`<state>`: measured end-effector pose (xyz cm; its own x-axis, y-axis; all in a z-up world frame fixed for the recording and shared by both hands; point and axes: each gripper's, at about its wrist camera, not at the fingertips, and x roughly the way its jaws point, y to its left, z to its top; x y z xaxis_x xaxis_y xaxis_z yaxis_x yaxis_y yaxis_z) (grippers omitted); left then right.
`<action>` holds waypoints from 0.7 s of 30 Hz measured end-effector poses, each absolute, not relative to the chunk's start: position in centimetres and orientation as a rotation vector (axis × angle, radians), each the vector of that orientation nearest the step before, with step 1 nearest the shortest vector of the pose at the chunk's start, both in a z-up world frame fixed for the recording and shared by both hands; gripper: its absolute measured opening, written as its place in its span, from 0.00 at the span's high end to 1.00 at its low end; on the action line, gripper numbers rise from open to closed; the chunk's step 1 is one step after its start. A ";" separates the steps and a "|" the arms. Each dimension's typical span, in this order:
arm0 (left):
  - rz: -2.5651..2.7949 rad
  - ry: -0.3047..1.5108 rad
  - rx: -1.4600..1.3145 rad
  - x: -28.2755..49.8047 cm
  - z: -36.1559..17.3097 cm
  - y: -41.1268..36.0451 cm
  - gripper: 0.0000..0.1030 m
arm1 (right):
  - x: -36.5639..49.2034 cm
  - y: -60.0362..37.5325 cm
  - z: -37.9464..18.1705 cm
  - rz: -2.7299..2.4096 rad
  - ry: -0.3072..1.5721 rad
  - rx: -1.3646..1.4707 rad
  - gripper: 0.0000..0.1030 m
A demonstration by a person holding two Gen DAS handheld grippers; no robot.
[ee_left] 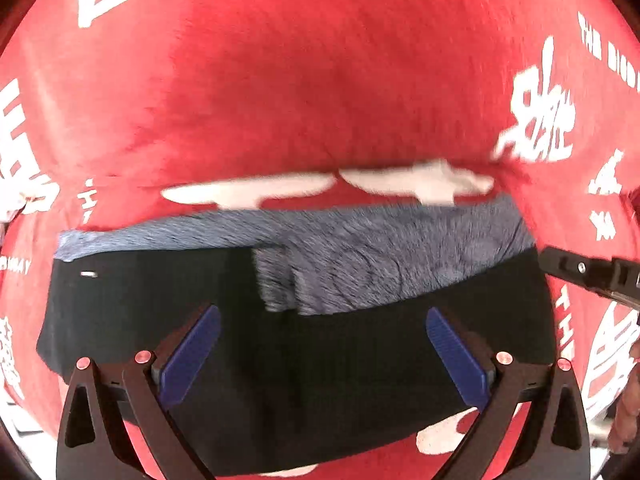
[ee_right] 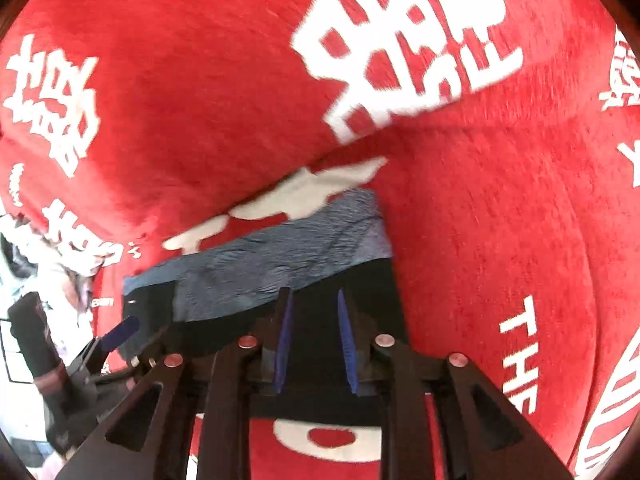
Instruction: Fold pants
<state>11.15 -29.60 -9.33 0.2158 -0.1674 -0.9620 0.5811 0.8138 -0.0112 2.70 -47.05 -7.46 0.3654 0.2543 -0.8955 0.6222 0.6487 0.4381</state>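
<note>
My left tool (ee_left: 323, 354) is spread wide and empty, my right tool (ee_right: 314, 344) slightly parted, gripping nothing. The folded pants (ee_left: 304, 360) lie on the red blanket (ee_left: 320, 80); I'd press edges flat, keeping layers aligned.

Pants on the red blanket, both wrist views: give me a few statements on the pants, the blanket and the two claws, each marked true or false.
1. The pants lie in a folded dark bundle with a grey-blue fleecy lining showing along the far edge. True.
2. The blanket is plain blue. False: it is red with white printed characters.
3. The left claw stands wide open above the pants with nothing gripped. True.
4. The right claw is lifting a pant leg clear of the blanket. False: its pads are slightly apart, and the pants lie flat beneath.
5. A white sock lies on top of the pants. False: none is visible.
</note>
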 end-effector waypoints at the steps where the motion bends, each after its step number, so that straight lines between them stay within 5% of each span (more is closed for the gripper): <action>1: -0.522 1.278 0.418 10.9 -10.4 -29.9 0.00 | 3.4 -46.3 -8.6 -0.272 1.236 0.905 0.72; 10: -0.481 1.393 0.365 10.3 -13.5 -27.1 0.00 | 1.1 -42.2 -8.1 -0.127 1.271 0.830 0.71; 14: -0.486 1.406 0.380 10.8 -13.4 -27.5 0.00 | 1.2 -45.2 -5.5 -0.236 1.166 0.712 0.41; 21: -0.479 1.401 0.379 10.6 -13.3 -27.5 0.00 | 2.8 -47.5 -10.1 -0.300 1.302 0.713 0.45</action>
